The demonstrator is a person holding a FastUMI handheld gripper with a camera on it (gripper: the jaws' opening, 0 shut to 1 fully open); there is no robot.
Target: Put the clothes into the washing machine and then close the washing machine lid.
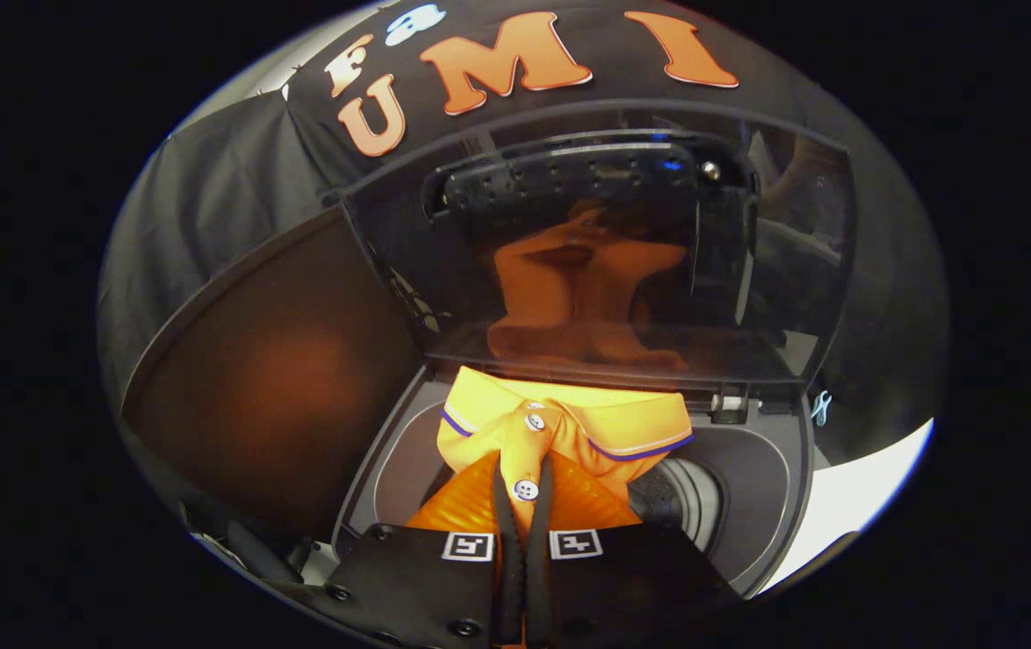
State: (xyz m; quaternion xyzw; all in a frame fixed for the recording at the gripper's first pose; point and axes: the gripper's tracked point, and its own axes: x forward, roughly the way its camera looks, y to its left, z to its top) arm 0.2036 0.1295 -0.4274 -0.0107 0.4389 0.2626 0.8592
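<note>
An orange polo shirt with white buttons and a blue-striped collar hangs from my gripper, whose fingers are shut on the button placket. The shirt sits over the open top of the washing machine, with the drum opening showing to its right and below. Beyond the shirt the dark glass lid stands raised and mirrors the orange cloth.
A dark panel stands to the left of the machine's opening. Black cloth covers the wall behind the lid. A pale surface lies to the right of the machine.
</note>
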